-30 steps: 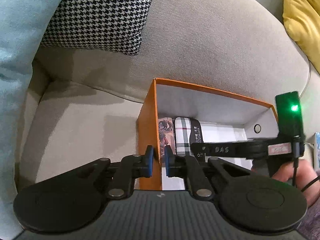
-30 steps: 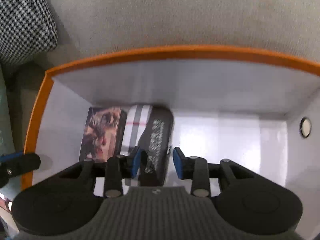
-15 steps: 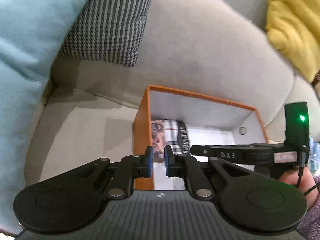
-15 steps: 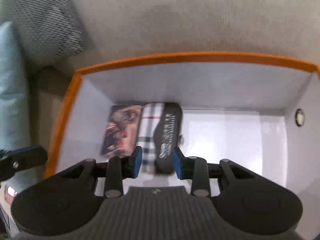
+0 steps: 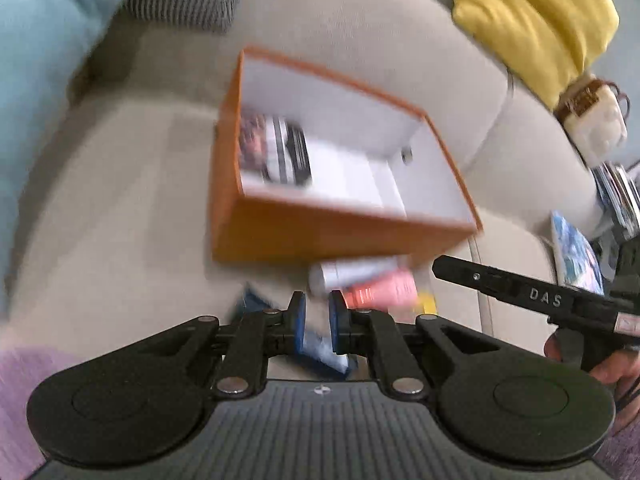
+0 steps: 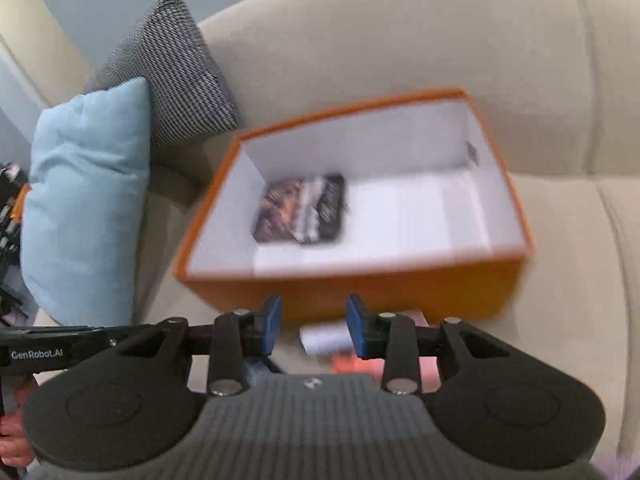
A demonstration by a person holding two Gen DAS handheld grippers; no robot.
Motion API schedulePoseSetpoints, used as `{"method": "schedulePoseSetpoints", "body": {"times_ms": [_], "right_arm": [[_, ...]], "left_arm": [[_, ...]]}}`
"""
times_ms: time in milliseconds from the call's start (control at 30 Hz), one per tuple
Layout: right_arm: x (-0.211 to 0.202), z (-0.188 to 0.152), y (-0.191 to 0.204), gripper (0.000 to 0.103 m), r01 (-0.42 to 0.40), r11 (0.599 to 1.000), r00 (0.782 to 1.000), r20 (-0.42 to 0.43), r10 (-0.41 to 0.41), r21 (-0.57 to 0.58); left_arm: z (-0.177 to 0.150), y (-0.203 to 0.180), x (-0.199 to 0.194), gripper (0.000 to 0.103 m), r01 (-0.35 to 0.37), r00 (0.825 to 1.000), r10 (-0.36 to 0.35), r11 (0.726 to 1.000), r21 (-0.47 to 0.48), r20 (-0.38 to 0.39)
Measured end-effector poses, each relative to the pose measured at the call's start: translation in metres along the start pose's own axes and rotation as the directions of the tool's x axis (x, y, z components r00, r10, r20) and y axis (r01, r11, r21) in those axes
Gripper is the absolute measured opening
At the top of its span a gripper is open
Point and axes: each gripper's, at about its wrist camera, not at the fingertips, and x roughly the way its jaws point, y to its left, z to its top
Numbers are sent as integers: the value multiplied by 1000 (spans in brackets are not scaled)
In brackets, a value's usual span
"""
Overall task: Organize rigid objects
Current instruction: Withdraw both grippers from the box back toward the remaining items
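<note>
An orange box (image 5: 344,236) (image 6: 360,292) with a white inside sits on the beige sofa. A picture card, a plaid item and a black case (image 5: 276,152) (image 6: 304,210) lie side by side in its left end. In front of the box lie a white tube (image 5: 352,274) (image 6: 324,338), a pink pack (image 5: 380,292) and a blue item (image 5: 320,350). My left gripper (image 5: 317,322) hovers shut over these loose things, holding nothing. My right gripper (image 6: 314,326) hangs before the box's front wall, its jaws opening with nothing between them.
A light blue cushion (image 6: 84,200) and a houndstooth cushion (image 6: 168,72) lean at the left. A yellow cushion (image 5: 536,20), a cream plush bag (image 5: 592,120) and stacked books (image 5: 616,196) are at the right. A hand (image 5: 616,364) holds the right tool.
Both grippers have pulled back and up from the box, so the whole box and the loose things in front now show. The right gripper has left the black case inside.
</note>
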Motion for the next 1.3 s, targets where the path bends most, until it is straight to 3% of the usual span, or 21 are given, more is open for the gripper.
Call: {"method": "schedulePoseSetpoints", "body": {"times_ms": [133, 267, 367, 500, 533, 667, 700, 800, 900, 967, 1133, 1300], "right_arm": [[-11, -53, -15, 40, 57, 998, 997, -44, -56, 33], [-6, -95, -21, 44, 117, 992, 989, -95, -112, 43], [-5, -114, -17, 47, 159, 987, 982, -105, -156, 20], [-10, -122, -5, 47, 119, 992, 988, -93, -122, -33], [-10, -123, -3, 48, 127, 991, 987, -88, -131, -46], [-4, -129, -8, 51, 166, 985, 981, -99, -169, -40], [-4, -130, -10, 51, 168, 985, 980, -103, -170, -33], [-4, -135, -15, 54, 190, 982, 976, -108, -191, -25], [-2, -139, -19, 61, 193, 981, 972, -136, -193, -17], [4, -143, -20, 62, 192, 981, 968, -158, -193, -22], [13, -148, -16, 62, 203, 977, 963, -170, -210, -57], [20, -142, -8, 61, 214, 972, 963, -143, -227, -102]], "left_arm": [[-35, -3, 12, 12, 13, 997, -13, 1000, 4, -70], [-64, -10, 34, 16, -69, 984, 85, 992, 109, -156], [-86, -15, 49, 25, -149, 961, 198, 959, 240, -195], [-102, -22, 65, 38, -201, 935, 299, 891, 407, -191], [-104, -24, 69, 46, -200, 933, 305, 882, 427, -192], [-108, -26, 85, 49, -232, 912, 358, 853, 467, -202], [-109, -26, 88, 55, -250, 907, 375, 844, 474, -190], [-112, -24, 100, 58, -268, 884, 415, 829, 491, -217], [-117, -28, 103, 56, -276, 873, 438, 806, 524, -213], [-115, -29, 102, 53, -271, 880, 425, 816, 510, -213], [-107, -19, 90, 52, -268, 919, 360, 869, 416, -160], [-101, -15, 90, 53, -272, 921, 353, 885, 379, -165]]}}
